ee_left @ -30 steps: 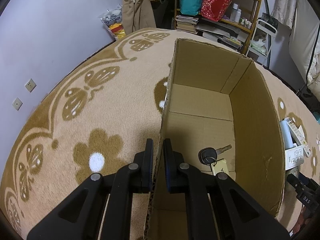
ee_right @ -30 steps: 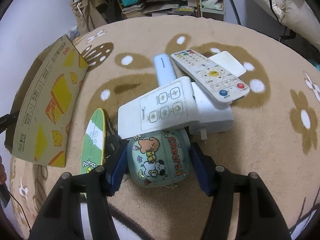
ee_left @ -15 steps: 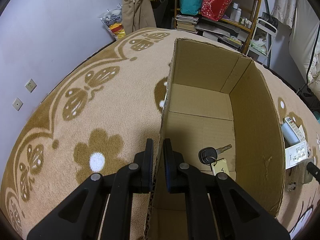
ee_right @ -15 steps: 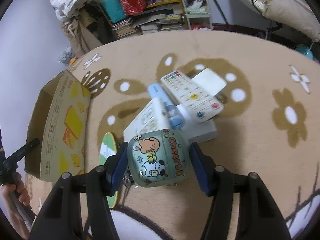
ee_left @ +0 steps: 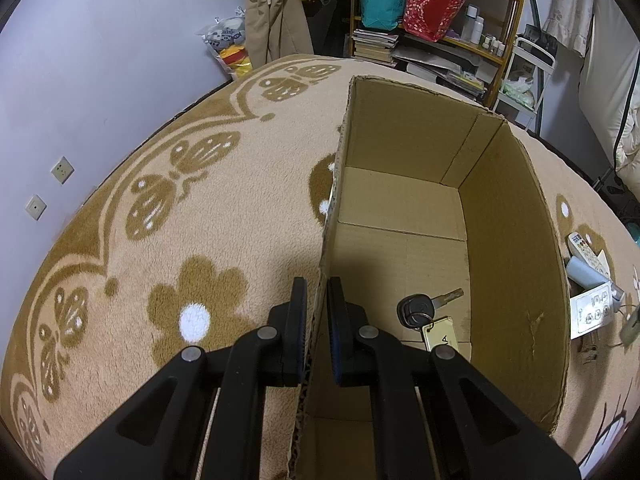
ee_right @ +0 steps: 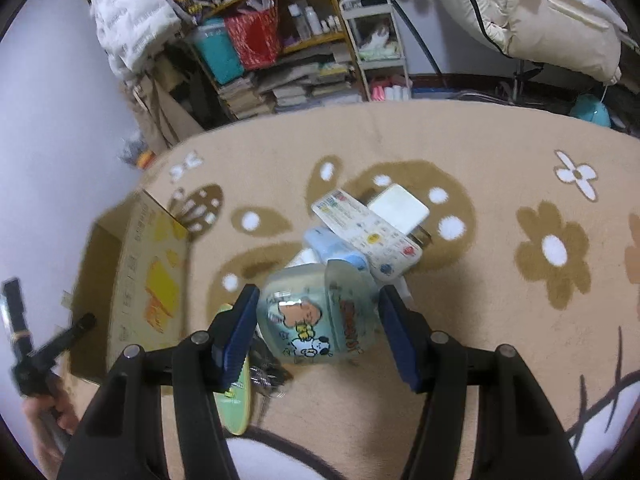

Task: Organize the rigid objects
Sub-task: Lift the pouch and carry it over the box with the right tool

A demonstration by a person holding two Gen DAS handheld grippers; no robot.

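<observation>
Probably home bedroom: floral carpet (ee_left: 168,240), cluttered shelves (ee_left: 440,32), bedding (ee_right: 532,12).

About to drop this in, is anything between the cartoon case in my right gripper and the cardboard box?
Nothing visible blocks it. The cartoon case is lifted above the rug, and the cardboard box sits open-topped to its left, its near wall pinched by the left gripper.

Cardboard box (ee_left: 404,216): matt brown corrugated board, raw fluted edge, printed paper outside. Carpet (ee_left: 168,240): fuzzy tan pile, soft, matt. Key (ee_left: 430,307): black plastic head, dull metal blade, shiny brass-look tag. Cartoon case (ee_right: 318,314): glossy translucent plastic, glare on top. Right gripper (ee_right: 318,330): matt black plastic arms, blue rubbery pads. Remote (ee_right: 366,234): smooth white plastic.
</observation>
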